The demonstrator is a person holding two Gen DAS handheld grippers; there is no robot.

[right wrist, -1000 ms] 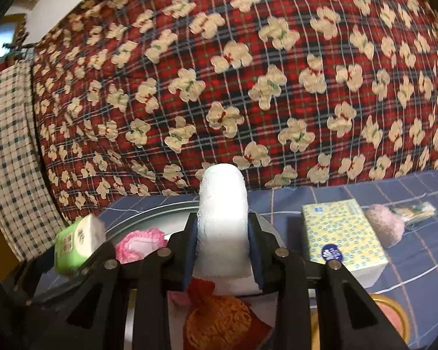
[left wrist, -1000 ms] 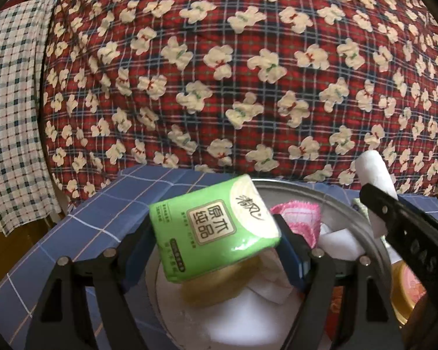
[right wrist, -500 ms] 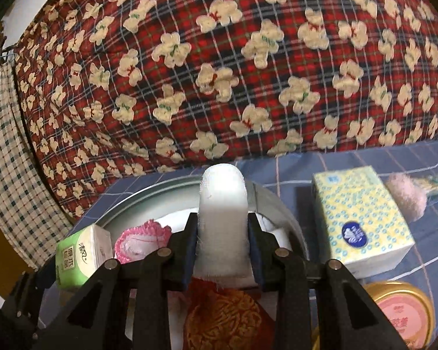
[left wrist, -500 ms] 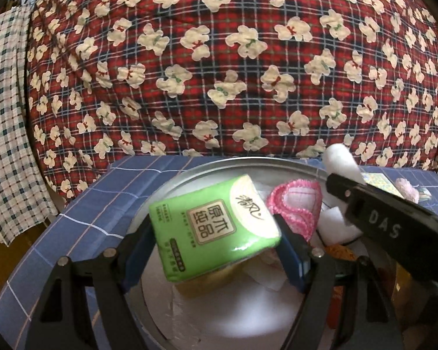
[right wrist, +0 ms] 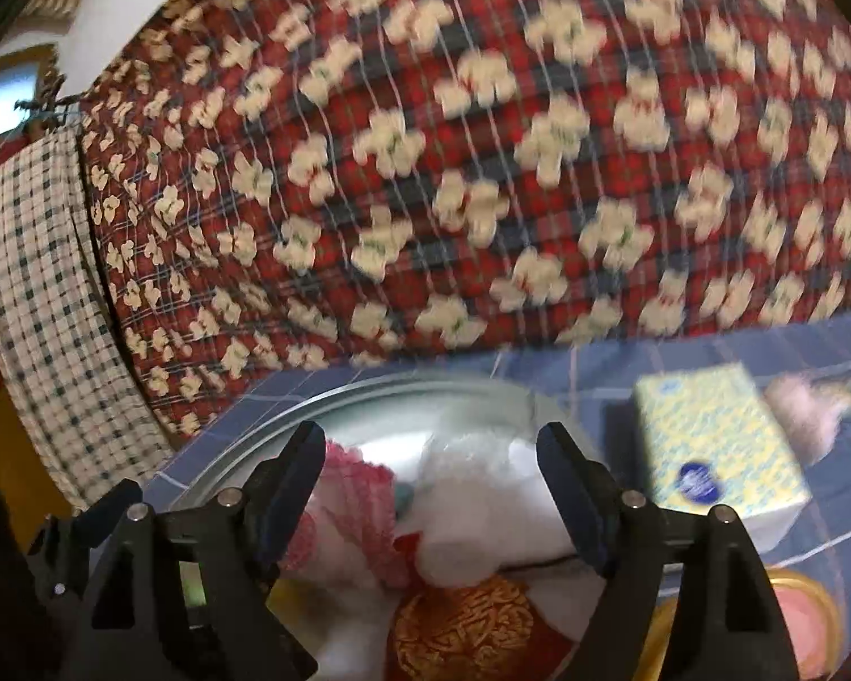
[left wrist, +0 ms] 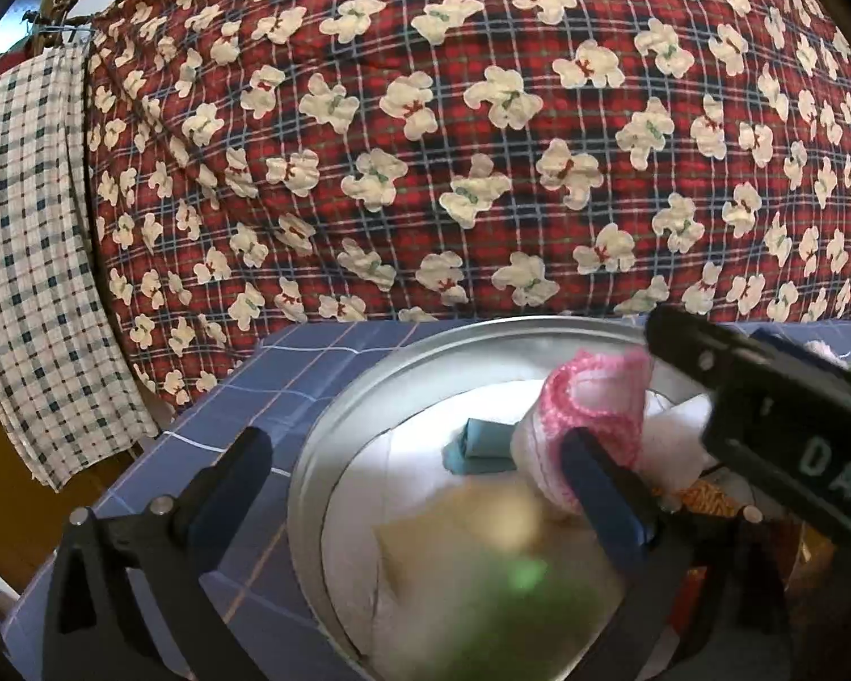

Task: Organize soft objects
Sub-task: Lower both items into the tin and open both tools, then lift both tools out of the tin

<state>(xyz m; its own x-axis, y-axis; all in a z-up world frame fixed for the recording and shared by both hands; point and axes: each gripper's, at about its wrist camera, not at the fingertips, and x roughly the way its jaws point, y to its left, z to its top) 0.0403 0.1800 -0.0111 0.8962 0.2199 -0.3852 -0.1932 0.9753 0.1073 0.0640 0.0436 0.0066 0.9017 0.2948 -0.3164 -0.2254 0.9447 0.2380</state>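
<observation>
Left wrist: one metal basin (left wrist: 335, 442), both hand-held grippers (left wrist: 420, 482) (right wrist: 431, 471) opening, gripping nothing.

Red plaid quilt with cream bear print (left wrist: 454, 142) behind. Cream cloth with dark green check (left wrist: 28, 261) hanging at left. Blue bench cover with thin pale grid lines (left wrist: 289, 374). Silver metal basin (left wrist: 312, 471). Pink-edged white knitted piece (left wrist: 595, 403). Teal folded cloth (left wrist: 482, 442). Blurred green tissue pack (left wrist: 516, 596). Yellow tissue box with blue dots and dark blue oval (right wrist: 715, 442). Red pouch with gold pattern (right wrist: 471, 624). Fluffy white cloth (right wrist: 482, 488). Black claws, blue pads (right wrist: 573, 488).
</observation>
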